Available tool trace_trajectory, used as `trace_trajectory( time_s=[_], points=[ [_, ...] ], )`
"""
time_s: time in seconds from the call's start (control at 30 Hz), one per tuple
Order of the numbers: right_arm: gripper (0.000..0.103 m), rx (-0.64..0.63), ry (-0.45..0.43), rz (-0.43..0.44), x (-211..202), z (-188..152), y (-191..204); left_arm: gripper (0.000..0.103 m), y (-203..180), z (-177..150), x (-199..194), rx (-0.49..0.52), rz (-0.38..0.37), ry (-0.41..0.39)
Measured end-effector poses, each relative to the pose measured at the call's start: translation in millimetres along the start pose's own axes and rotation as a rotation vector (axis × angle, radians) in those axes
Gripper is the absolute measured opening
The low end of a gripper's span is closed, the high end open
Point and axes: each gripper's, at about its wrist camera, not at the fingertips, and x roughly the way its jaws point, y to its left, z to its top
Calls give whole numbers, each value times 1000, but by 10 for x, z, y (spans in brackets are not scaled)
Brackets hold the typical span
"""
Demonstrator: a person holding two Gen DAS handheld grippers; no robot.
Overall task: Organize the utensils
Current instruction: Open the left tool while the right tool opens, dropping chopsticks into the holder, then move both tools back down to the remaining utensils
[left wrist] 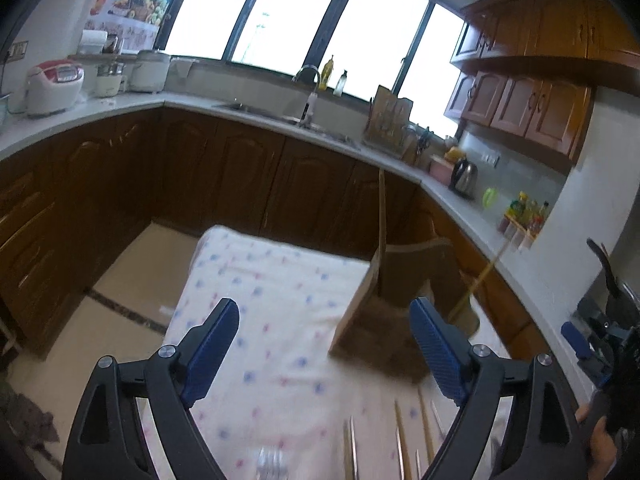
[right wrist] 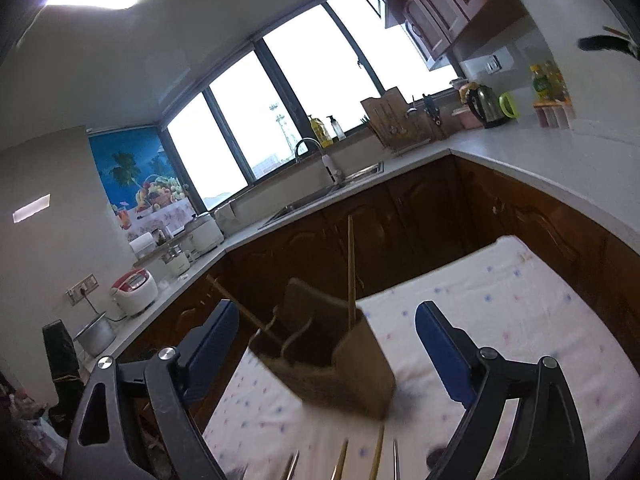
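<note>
I find a domestic kitchen: dark brown wooden base cabinets under a pale grey L-shaped countertop, a stainless steel sink below wide windows, a white-and-red rice cooker and a steel electric kettle.

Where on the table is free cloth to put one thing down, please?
The tablecloth is bare left of the paper bag, out to its far and left edges. Also right of the bag in the right wrist view. It is crowded near the front edge, where the utensils lie below the bag.
</note>
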Motion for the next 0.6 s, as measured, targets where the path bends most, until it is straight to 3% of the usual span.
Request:
trace_trajectory(
  time_s=[0.1,0.17,0.2,0.27,0.33,0.5,0.6],
  points=[
    [92,-2,20,-19,-170,-131,-17,87,-463,380,403,2,19,35],
    [92,7,32,-35,-262,-212,-33,87,-322,274,163,11,28,51],
    [92,10,39,-41,-301,-248,-49,87,-560,390,388,16,34,60],
    [92,14,55,-58,-381,-322,-80,87,-475,311,136,23,46,77],
    [92,12,68,-72,-440,-381,-111,87,-708,495,325,22,45,94],
    [92,1,95,-102,-567,-505,-162,87,-839,621,177,34,51,117],
    [92,-4,106,-118,-631,-564,-190,87,-1083,794,282,35,55,129]
  ],
)
